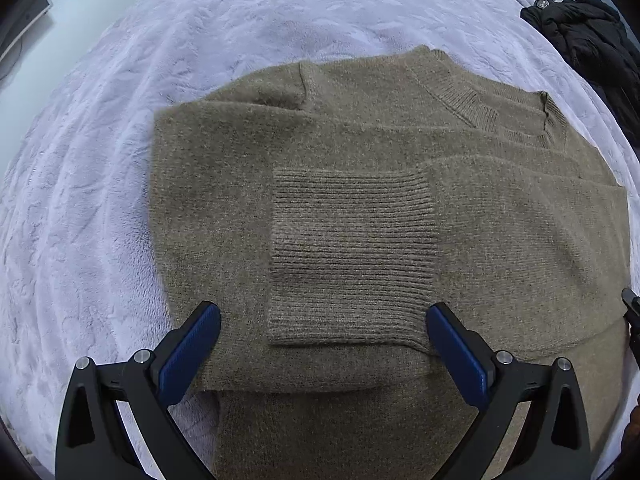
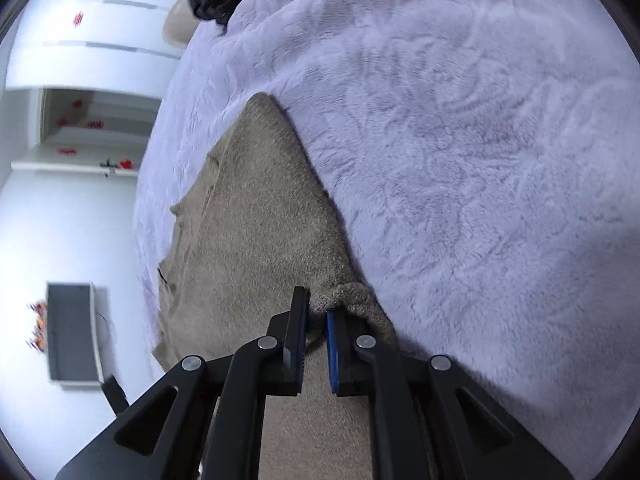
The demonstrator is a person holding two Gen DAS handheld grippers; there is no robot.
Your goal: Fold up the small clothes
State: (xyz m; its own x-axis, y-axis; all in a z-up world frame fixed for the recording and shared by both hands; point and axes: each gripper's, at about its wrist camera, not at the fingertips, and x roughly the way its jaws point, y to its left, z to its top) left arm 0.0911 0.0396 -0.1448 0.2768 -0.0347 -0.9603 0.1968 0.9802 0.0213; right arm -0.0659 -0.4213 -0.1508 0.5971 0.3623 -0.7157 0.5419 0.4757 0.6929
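An olive-brown knit sweater [image 1: 360, 140] lies on the lilac blanket, both sleeves folded across its front. The ribbed cuff [image 1: 352, 256] of the top sleeve rests in the middle. My left gripper [image 1: 323, 320] hovers over that cuff, wide open, its blue pads [image 1: 192, 356] either side of it without touching. In the right wrist view the same sweater [image 2: 256, 220] runs away from the camera. My right gripper [image 2: 317, 312] is shut on a bunched fold at the sweater's edge [image 2: 340, 294], pinched between its blue pads.
The fluffy lilac blanket [image 1: 100, 200] covers the bed all around the sweater. A black jacket [image 1: 588, 32] lies at the far right corner. White wall and shelves [image 2: 80, 128] and a grey box [image 2: 72, 332] lie beyond the bed's edge in the right wrist view.
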